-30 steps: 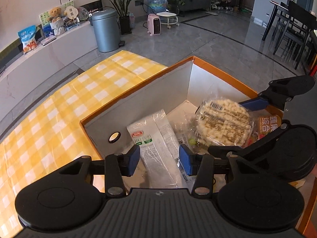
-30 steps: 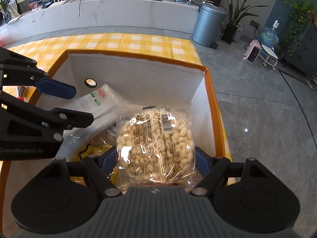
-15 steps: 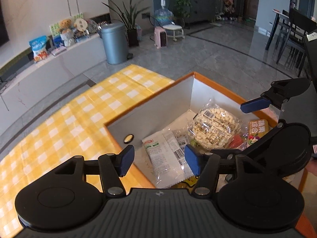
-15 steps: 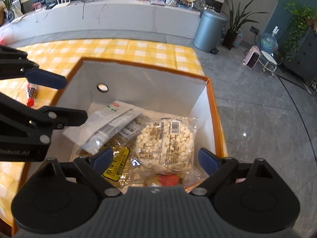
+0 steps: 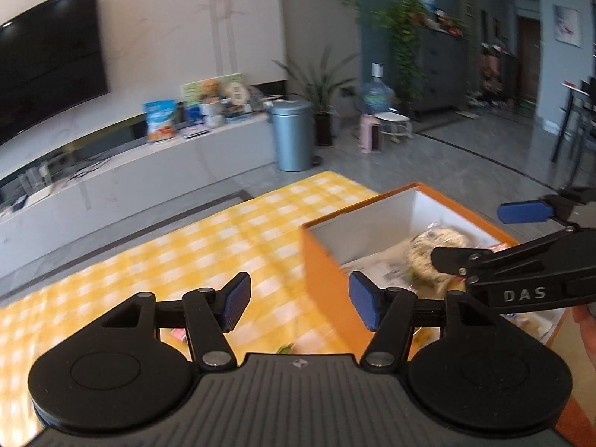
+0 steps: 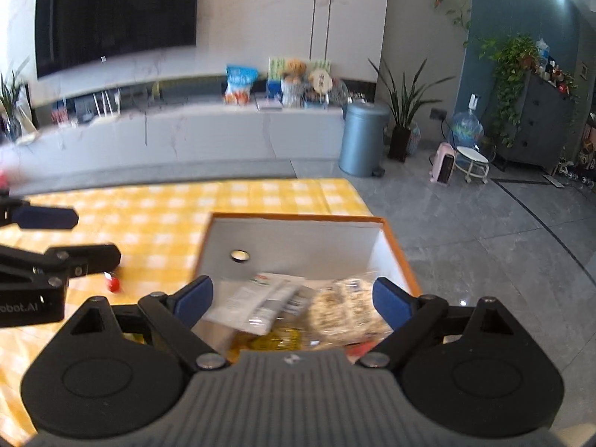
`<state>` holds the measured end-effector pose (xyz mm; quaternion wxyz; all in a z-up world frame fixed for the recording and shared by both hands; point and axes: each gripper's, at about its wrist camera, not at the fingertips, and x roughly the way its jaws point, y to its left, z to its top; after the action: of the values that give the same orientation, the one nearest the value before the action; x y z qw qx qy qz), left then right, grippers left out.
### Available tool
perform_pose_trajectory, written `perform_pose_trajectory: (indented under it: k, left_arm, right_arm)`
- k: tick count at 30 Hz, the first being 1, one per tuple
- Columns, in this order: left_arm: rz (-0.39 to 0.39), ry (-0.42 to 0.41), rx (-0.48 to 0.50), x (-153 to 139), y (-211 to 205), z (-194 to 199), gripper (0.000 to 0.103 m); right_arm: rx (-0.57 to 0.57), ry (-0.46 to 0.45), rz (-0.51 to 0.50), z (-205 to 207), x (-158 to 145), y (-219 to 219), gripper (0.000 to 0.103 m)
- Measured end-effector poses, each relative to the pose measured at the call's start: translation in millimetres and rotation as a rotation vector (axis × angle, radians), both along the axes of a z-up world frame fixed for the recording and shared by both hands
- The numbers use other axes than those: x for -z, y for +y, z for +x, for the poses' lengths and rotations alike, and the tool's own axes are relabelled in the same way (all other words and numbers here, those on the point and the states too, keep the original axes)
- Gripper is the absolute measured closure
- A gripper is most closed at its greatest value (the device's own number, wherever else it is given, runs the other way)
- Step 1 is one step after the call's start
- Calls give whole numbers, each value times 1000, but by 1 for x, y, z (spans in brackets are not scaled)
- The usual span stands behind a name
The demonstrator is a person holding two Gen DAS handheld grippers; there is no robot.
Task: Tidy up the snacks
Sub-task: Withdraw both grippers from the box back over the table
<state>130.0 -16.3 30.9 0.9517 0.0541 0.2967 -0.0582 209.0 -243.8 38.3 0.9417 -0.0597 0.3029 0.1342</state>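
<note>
Snack packets (image 6: 298,305) crowd the orange box (image 6: 395,246); the checked tablecloth (image 6: 156,223) beside it lies mostly bare.

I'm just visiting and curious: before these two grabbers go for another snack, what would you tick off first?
1. Left gripper empty, its jaws having just been opening: ok.
2. Right gripper empty, open wide: ok.
3. Peanut packet and white packet lying inside the orange box: ok.
4. Small red item left on the yellow checked cloth: not ok.
5. Room left in the box: cannot tell.
</note>
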Motion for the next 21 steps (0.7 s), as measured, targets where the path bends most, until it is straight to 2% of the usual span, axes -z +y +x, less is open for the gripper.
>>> perform_pose_trajectory:
  k: [8,11,14,21]
  left_arm:
    - [-73,-22,-203,14,45,-46,32]
    - [-74,-22,-270,22,62,-59,32]
    - [-66,7,-316,33,76,-64,32]
    - [-126,69,-377,58,107,-79,32]
  right_arm:
    - [-19,-13,102,-45,12,43,13]
    - [-23,1,144,-57,18,58,13]
    - [-34,16,153,-66,27,74,17]
    - [-70,67,138,-80,48,106,25]
